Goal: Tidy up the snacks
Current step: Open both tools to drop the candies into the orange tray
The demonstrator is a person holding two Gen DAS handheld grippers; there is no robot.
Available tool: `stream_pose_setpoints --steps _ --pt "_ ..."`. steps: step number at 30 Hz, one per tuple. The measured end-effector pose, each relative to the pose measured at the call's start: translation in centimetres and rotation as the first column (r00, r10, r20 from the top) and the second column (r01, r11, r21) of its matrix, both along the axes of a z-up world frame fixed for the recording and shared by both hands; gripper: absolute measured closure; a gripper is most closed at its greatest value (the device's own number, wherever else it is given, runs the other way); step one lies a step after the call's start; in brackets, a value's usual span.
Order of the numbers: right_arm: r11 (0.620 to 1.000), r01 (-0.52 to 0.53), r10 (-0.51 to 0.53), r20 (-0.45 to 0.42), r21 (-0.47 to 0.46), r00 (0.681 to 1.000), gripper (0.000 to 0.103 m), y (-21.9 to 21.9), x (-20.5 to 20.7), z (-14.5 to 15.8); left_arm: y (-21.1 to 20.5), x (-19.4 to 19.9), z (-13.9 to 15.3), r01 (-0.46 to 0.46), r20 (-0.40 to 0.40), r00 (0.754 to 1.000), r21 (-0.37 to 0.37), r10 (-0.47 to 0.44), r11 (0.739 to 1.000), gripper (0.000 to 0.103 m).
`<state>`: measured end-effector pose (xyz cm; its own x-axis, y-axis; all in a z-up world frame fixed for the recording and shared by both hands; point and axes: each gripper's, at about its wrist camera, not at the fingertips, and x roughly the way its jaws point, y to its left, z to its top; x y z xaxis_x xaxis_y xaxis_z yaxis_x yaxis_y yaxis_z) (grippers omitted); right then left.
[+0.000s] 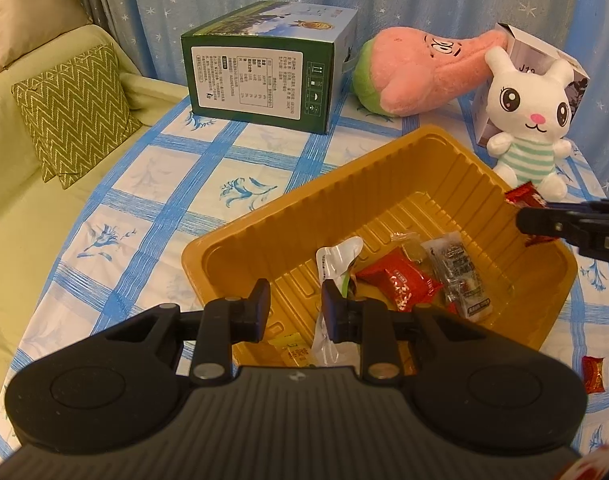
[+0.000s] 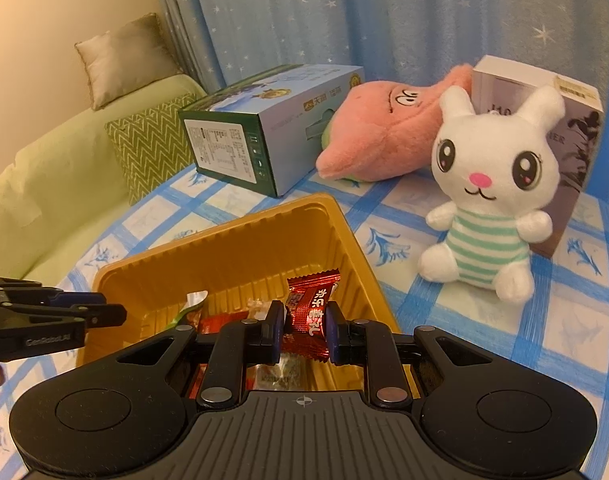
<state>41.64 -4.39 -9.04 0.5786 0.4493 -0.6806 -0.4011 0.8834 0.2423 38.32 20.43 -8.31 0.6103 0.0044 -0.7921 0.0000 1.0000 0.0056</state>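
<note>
Right gripper (image 2: 304,322): we held it clamped on a red candy (image 2: 309,312) above the gold tray (image 2: 232,240)'s right side.
Left gripper (image 1: 295,308): we had it slightly parted, empty, over the tray's near edge.
Tray: wrapped snacks (image 1: 400,284) lay inside.

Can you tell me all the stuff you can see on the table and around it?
tray: one, gold, middle of the table
sweets in the tray: several, red, clear, white and yellow wrappers
held sweet: one, red, over the tray
loose sweet: one, red, on the cloth beside the tray
big box: one, green and blue, behind the tray
bunny toy: one, white, striped shirt, against a small grey box
pink toy: one, between the boxes
cushions: two, green zigzag and beige, on the sofa
left gripper: black, open, over the tray
right gripper: black, shut on the held sweet
</note>
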Motion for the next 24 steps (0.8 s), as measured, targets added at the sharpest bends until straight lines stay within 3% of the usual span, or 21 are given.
stream_pose_setpoints --steps 12,16,18,20,22,24 --pt "0.999 -0.017 0.018 0.059 -0.03 0.998 0.081 1.6 2.2 -0.1 0.3 -0.1 0.0 -0.015 -0.005 1.0 -0.007 0.015 1.0 0.077" --pt "1.0 -0.023 0.023 0.038 -0.007 0.999 0.08 1.3 2.1 0.0 0.3 -0.4 0.2 -0.014 -0.005 1.0 -0.008 0.014 1.0 0.07" --pt "1.0 -0.027 0.027 0.025 -0.005 0.999 0.075 1.2 1.7 0.0 0.2 -0.6 0.3 -0.012 -0.002 1.0 -0.006 0.012 1.0 0.07" --pt "1.0 -0.031 0.031 0.01 0.002 0.999 0.053 1.1 1.3 -0.1 0.2 -0.8 0.4 -0.012 0.001 1.0 -0.005 0.012 1.0 0.069" --pt "1.0 -0.027 0.027 0.019 0.005 0.999 0.045 0.9 0.5 -0.1 0.1 -0.9 0.5 -0.01 0.001 1.0 -0.006 0.01 1.0 0.068" --pt "0.999 -0.036 0.036 0.014 0.009 0.999 0.044 0.8 -0.1 -0.1 0.0 -1.2 0.7 -0.007 0.002 1.0 -0.008 0.007 1.0 0.067"
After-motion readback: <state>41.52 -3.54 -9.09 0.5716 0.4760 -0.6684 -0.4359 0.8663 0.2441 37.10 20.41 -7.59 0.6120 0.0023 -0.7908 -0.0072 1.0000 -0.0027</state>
